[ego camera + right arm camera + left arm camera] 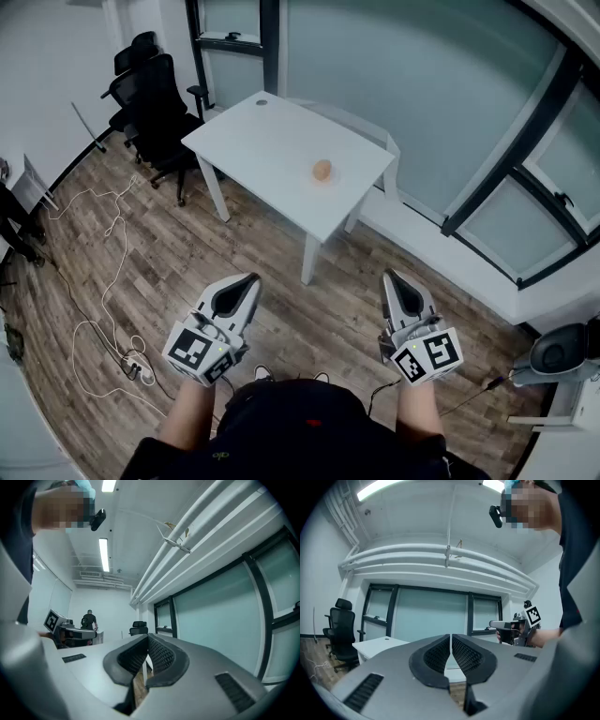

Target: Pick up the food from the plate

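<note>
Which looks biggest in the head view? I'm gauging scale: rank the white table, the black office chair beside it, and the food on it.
1. White table, clearly largest.
2. Black office chair.
3. Food, tiny by comparison.
All sit similarly far away, so the order holds.

I see the food [322, 170] on the desk [267, 141], toward its right end. Chairs [155, 108] at far left beside the desk. Cable [94, 309] on the floor [309, 323] near left. Left hand-held gripper [249, 279] and right hand-held gripper [390, 276] near, well apart from the desk.
</note>
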The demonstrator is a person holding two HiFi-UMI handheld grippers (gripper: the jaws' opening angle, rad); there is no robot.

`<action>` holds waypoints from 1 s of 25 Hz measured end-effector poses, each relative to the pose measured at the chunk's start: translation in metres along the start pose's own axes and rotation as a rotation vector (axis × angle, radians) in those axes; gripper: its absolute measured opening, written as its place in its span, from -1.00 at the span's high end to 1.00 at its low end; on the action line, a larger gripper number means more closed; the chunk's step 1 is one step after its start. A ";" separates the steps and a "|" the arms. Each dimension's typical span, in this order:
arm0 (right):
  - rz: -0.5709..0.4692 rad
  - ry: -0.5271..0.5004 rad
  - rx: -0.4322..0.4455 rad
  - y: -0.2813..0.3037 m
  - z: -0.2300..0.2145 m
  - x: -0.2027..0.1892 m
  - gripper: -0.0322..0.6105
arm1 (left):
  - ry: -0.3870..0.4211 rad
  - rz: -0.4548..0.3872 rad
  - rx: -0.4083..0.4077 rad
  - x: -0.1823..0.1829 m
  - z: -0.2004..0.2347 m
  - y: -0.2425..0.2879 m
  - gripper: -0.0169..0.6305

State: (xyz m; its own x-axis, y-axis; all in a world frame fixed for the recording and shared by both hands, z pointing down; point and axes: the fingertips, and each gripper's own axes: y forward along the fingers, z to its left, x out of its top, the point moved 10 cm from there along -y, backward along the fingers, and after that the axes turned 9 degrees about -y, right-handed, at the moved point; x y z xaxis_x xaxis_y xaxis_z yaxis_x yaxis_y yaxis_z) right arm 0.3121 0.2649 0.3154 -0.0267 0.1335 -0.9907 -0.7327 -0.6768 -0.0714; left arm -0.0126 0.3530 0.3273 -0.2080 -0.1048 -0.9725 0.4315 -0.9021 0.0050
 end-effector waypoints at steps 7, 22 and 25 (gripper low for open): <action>0.008 -0.002 -0.004 -0.001 0.006 0.002 0.83 | 0.006 0.004 -0.005 0.002 0.000 -0.005 0.84; 0.013 0.045 0.009 0.026 0.024 0.000 0.83 | 0.003 0.018 0.003 -0.005 0.028 -0.024 0.84; 0.034 0.035 0.013 0.037 0.033 -0.004 0.83 | -0.023 0.018 0.007 -0.010 0.040 -0.030 0.84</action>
State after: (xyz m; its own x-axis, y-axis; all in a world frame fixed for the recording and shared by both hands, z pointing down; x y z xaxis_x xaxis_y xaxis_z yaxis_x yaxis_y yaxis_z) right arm 0.2627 0.2630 0.3206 -0.0280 0.0848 -0.9960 -0.7408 -0.6707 -0.0363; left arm -0.0587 0.3646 0.3457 -0.2207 -0.1309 -0.9665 0.4297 -0.9027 0.0241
